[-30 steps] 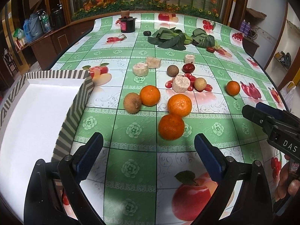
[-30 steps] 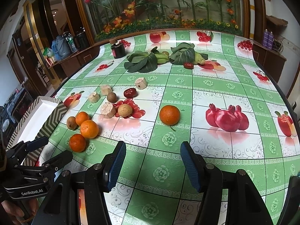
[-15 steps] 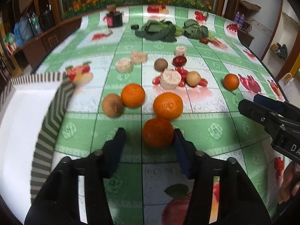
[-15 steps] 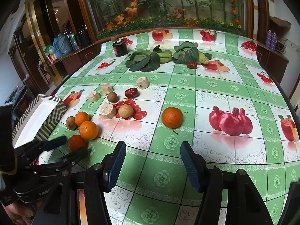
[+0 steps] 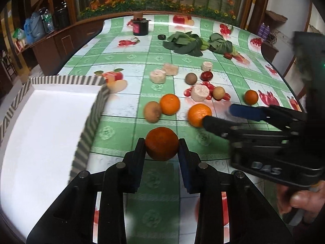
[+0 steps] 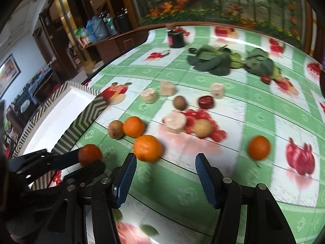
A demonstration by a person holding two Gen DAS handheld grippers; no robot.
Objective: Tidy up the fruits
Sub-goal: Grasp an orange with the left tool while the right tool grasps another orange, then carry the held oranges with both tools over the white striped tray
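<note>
Left wrist view: white box (image 5: 40, 126) sits just left of you. Left gripper (image 5: 161, 143) is closing, pads on the dark orange (image 5: 161, 142) on the tablecloth; lift straight, clear the striped wall. Right gripper (image 6: 163, 171) jaws apart, empty: centre them on the next orange (image 6: 147, 148).

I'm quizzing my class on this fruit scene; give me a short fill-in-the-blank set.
1. The left claw is closing around a dark round ____.
2. The white box with striped walls holds ____ fruit.
3. The right claw has ____ between its pads.

Missing words: orange; no; nothing
</note>
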